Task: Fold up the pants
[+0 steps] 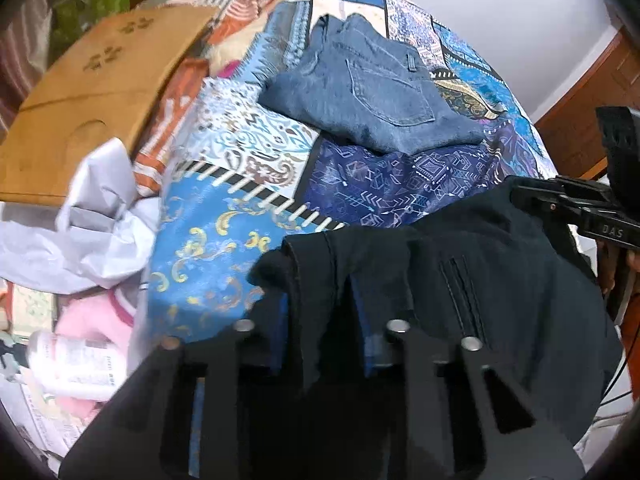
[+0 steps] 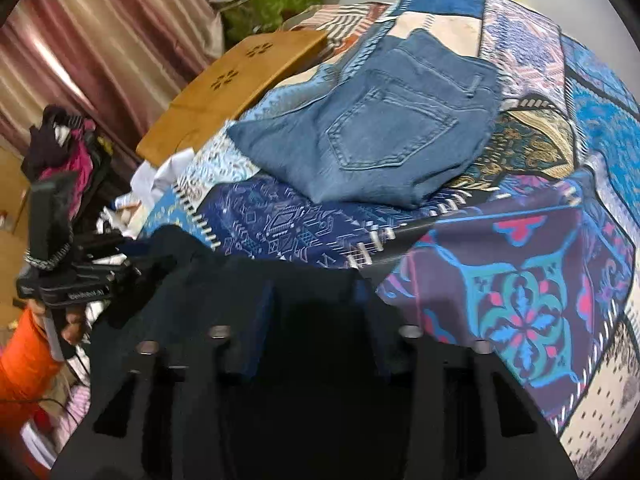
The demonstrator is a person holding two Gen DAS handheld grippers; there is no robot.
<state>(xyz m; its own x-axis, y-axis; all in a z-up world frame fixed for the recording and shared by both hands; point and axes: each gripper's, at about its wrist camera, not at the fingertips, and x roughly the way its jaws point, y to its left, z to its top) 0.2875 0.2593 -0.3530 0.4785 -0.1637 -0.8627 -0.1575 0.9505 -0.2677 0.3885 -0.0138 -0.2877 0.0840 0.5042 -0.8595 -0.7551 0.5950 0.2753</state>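
Dark navy pants (image 1: 500, 280) lie bunched at the near edge of a patterned bedspread (image 1: 224, 248). My left gripper (image 1: 322, 304) is shut on a fold of their edge, and the cloth fills the gap between the blue pads (image 1: 280, 320). In the right wrist view the same dark pants (image 2: 224, 280) fill the space between the pads of my right gripper (image 2: 314, 304), which is shut on them. Each gripper shows in the other's view: the right gripper (image 1: 528, 194) at the right edge, the left gripper (image 2: 156, 270) at the left edge. Folded blue jeans (image 1: 372, 92) (image 2: 380, 132) lie farther back on the bed.
A wooden board (image 1: 92, 92) (image 2: 236, 80) lies at the bed's left side. Crumpled white paper (image 1: 92, 220), pink cloth (image 1: 88, 320) and a white bottle (image 1: 76, 364) sit lower left. A pink curtain (image 2: 100, 40) and a green box (image 2: 272, 4) stand behind. An orange sleeve (image 2: 24, 364) is at left.
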